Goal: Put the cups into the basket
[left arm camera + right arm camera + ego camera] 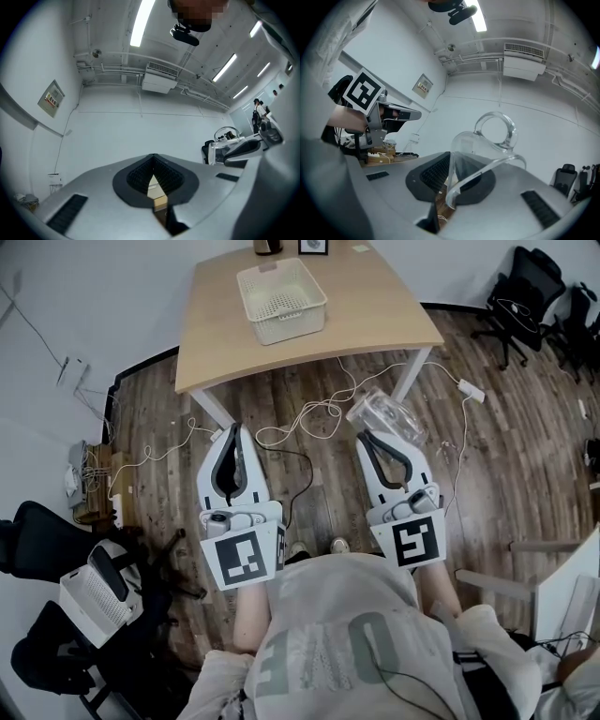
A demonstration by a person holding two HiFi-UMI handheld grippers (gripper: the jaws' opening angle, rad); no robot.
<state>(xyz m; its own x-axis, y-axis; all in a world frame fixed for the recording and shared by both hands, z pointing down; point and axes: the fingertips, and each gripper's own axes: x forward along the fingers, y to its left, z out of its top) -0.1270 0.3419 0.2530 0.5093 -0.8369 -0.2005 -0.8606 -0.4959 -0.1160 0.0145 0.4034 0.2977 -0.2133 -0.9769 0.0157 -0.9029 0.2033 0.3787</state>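
Pinching a clear cup [487, 140], the right hand-held gripper [451, 161] shows the handle [512, 133] only in its own view.

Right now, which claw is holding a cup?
The right claw: it is shut on the rim of a clear glass cup. The left claw is shut with nothing in it.

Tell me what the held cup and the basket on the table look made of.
Cup: clear and glossy, glass or hard plastic; the wall shows through it, highlights on its rim. Basket: matte cream plastic, probably; moulded walls with rows of small holes.
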